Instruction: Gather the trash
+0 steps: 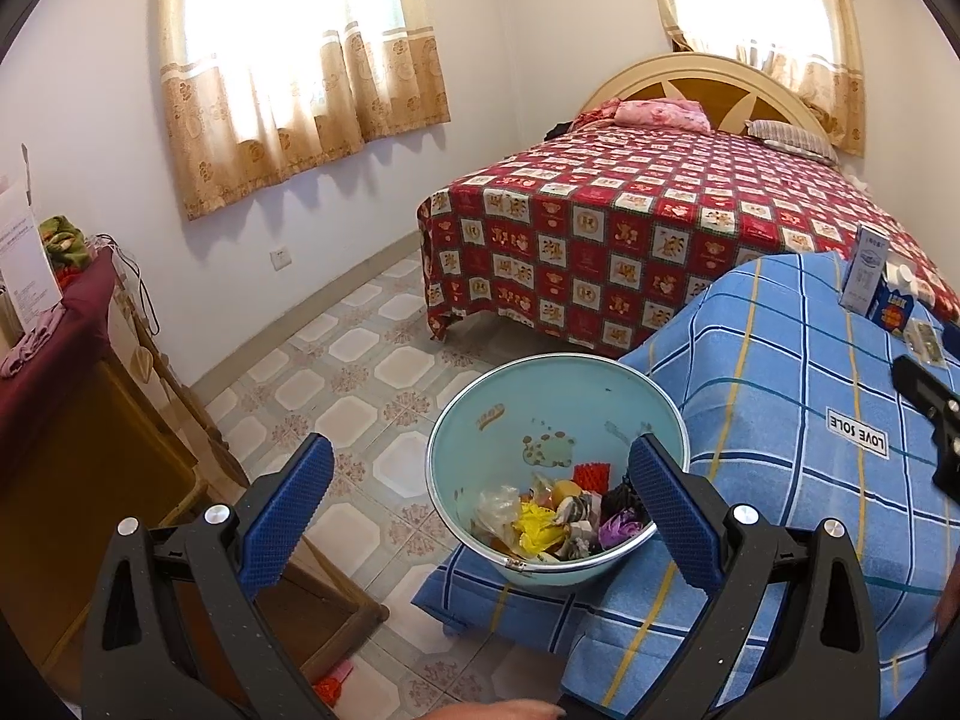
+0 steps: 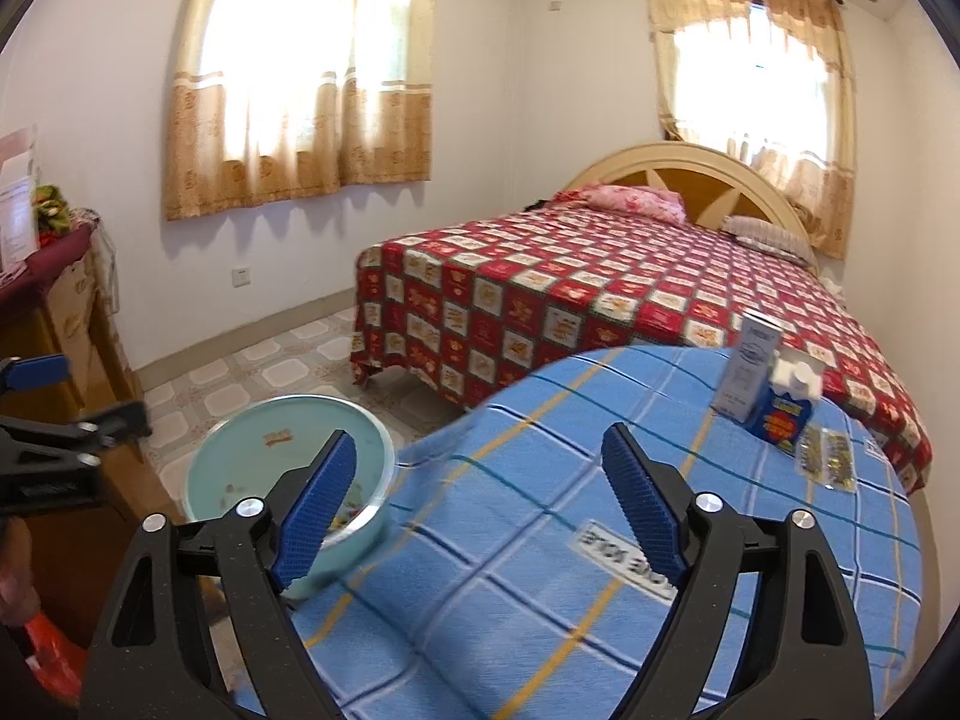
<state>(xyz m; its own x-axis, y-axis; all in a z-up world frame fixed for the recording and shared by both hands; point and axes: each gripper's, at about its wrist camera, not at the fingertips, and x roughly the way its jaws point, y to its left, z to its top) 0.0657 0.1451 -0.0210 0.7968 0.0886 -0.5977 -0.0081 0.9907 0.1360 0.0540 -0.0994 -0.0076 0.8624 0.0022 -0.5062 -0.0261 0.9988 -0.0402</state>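
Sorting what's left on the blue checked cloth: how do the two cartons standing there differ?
The pale carton is taller and slimmer, grey-white with faint print; the blue carton is shorter and squatter, deep blue with orange-yellow markings. The blue carton has a white top, and the pale one stands just behind it. Both stand upright, close together, on the far right of the cloth.

A red patchwork bed [image 1: 630, 228] stands beneath curtained windows [image 1: 294, 60].

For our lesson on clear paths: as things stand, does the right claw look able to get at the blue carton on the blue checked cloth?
Probably yes. The right claw is open and empty, and bare blue checked cloth lies between it and the blue carton. Only the tall white box stands close beside the carton.
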